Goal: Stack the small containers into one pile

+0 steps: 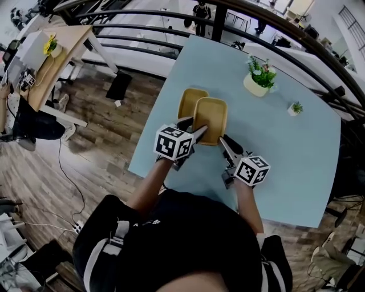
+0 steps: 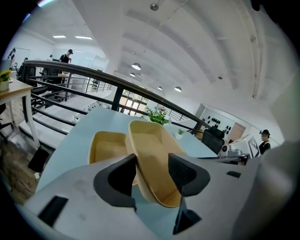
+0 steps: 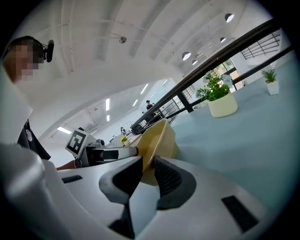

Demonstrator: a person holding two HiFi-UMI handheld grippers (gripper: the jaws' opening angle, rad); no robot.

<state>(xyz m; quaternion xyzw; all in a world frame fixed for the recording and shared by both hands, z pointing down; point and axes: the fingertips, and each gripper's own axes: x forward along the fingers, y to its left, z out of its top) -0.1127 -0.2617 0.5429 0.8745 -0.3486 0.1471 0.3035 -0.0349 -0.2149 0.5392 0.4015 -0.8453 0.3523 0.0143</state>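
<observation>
Counting two shallow yellow rectangular plastic containers on the pale blue tabletop (image 1: 296,165). Calling the far one the flat container (image 1: 187,100): lying level on the blue, on its own. Calling the near one the tilted container (image 1: 212,117): up off the table, tipped, overlapping the near right part of the flat container in the head view, not nested in it yet.

Also two grippers, both on that tilted container. Left gripper (image 2: 152,171): clamped on the left side wall, one jaw outside, the other inside the tray. Right gripper (image 3: 149,171): pinched tight on the rim at the near right corner, nothing between the jaws but that thin yellow edge.

Two potted plants too, further back on the right side of the table. First, a bushy green plant with pale flowers in a cream pot (image 1: 259,77). Second, a tiny green plant in a white pot (image 1: 295,108). Both well apart from the containers.

Past the table's left edge, brown wood-plank floor (image 1: 108,131), plus a black railing (image 1: 171,17) along the top.
</observation>
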